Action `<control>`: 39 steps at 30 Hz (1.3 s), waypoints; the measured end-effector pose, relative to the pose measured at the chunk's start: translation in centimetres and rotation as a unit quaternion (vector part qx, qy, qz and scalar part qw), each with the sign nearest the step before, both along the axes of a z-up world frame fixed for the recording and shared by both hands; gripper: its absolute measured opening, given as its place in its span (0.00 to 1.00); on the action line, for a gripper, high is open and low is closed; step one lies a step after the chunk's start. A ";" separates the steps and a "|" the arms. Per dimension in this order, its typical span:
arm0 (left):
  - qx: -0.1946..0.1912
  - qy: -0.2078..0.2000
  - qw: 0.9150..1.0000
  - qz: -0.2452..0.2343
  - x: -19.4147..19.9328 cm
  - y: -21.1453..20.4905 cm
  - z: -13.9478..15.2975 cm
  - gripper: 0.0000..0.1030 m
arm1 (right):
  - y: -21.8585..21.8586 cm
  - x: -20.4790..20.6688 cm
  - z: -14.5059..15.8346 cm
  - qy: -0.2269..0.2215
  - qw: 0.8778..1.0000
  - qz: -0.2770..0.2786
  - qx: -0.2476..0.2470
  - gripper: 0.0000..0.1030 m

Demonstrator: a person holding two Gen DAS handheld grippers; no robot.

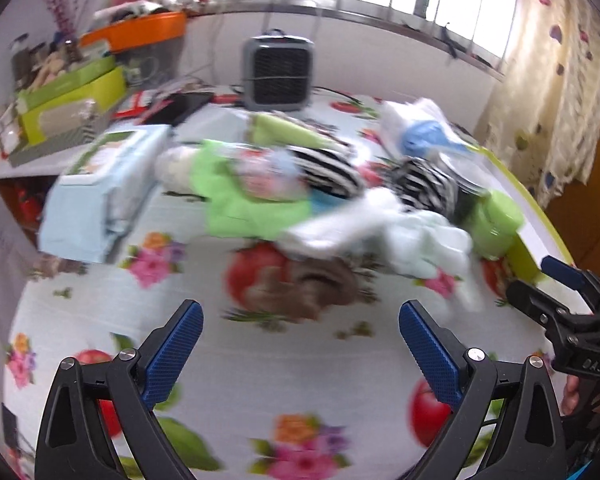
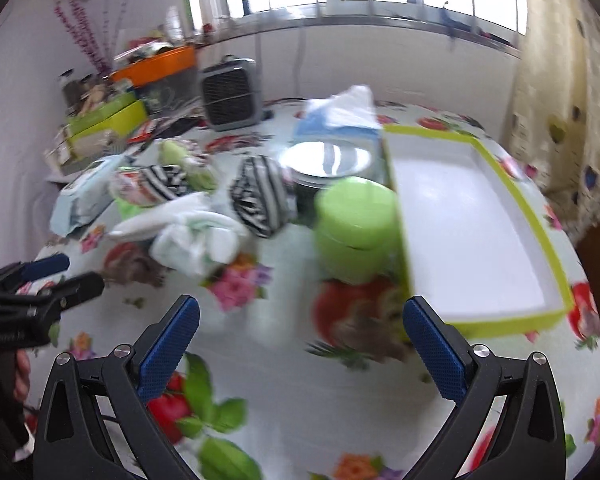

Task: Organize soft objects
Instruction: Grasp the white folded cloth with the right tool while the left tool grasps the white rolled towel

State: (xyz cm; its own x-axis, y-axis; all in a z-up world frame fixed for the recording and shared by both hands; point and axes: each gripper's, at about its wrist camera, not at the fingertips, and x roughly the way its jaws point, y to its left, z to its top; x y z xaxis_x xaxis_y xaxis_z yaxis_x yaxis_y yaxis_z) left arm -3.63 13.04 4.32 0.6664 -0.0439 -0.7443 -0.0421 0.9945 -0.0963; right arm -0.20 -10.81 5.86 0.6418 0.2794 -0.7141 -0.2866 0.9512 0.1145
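While both tools [image 1: 300, 320] [image 2: 300, 316] agape: rumpled striped cloths [image 2: 260, 200], glossy green-rimmed tray [image 2: 516, 196].

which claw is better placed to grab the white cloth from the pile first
Left, probably. The left claw is open and faces the pile, with the white cloth just ahead. The right claw, also open, points toward the green-rimmed tray.
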 end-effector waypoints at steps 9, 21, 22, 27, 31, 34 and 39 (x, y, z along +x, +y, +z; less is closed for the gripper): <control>-0.028 0.008 1.000 -0.001 1.5 3.4 -0.3 0.92 | 5.4 1.7 0.0 -0.007 0.999 0.053 -0.010 0.99; -0.038 0.017 0.998 -0.039 3.7 3.1 -0.6 0.91 | 8.6 4.5 -2.0 0.024 0.997 0.072 -0.033 0.75; -0.038 0.017 0.998 -0.044 3.9 3.0 -0.6 0.91 | 8.5 4.6 -2.1 0.027 0.997 0.072 -0.034 0.68; -0.036 0.016 0.997 -0.069 4.9 1.7 -0.4 0.91 | 8.2 4.3 -2.4 0.032 0.997 0.066 -0.038 0.49; -0.031 0.021 0.995 -0.089 5.8 0.6 -0.6 0.91 | 7.7 3.9 -2.1 0.028 0.997 0.065 -0.032 0.33; -0.024 0.022 0.994 -0.101 6.3 -0.2 -0.6 0.91 | 7.2 3.2 -2.0 0.026 0.997 0.065 -0.027 0.29; -0.012 0.022 0.992 -0.120 7.2 -1.8 -0.8 0.91 | 5.4 1.9 -1.7 0.027 0.998 0.056 -0.008 0.28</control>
State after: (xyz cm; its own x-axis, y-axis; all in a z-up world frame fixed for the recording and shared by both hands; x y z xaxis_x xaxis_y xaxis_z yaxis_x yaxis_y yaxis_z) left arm 3.61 11.25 3.53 0.6019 -0.2160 -0.7688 0.1914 0.9737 -0.1238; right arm 1.68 -5.40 4.19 0.5674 0.3351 -0.7522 -0.3854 0.9153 0.1170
